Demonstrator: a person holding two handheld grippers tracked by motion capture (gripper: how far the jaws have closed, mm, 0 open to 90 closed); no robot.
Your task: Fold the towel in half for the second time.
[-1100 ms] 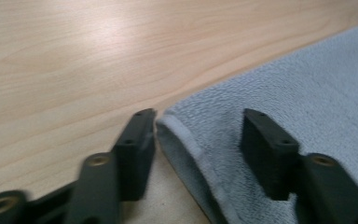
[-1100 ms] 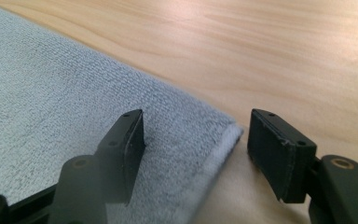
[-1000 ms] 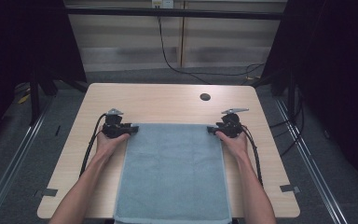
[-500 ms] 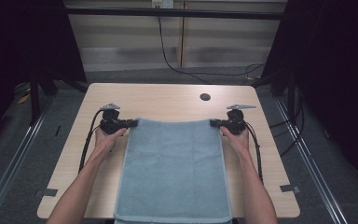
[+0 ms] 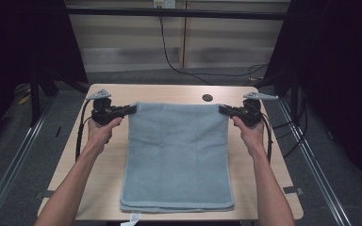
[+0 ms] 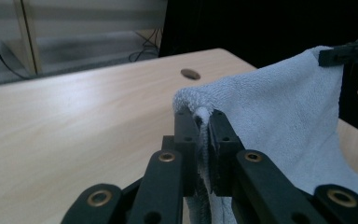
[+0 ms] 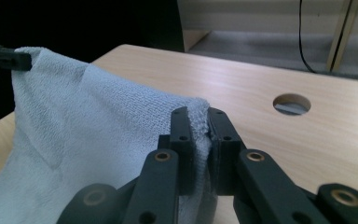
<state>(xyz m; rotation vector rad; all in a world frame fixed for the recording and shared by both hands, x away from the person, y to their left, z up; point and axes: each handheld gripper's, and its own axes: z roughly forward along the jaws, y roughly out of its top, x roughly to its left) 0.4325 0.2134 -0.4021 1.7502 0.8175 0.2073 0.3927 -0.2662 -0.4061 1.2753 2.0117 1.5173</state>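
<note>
Left claw [image 5: 133, 109] clamping towel [image 5: 179, 155] corner at 10 o'clock | right claw [image 5: 222, 109] clamping corner at 2 o'clock | far edge lifting off table [image 5: 169, 92], near end lying at 6 o'clock | advice: keeping both corners level and taut

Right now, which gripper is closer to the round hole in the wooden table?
Right. The right gripper sits just right of the round hole; the left gripper is far to its left.

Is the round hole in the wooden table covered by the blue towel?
No, the round hole lies bare beyond the blue terry towel's far edge.
</note>
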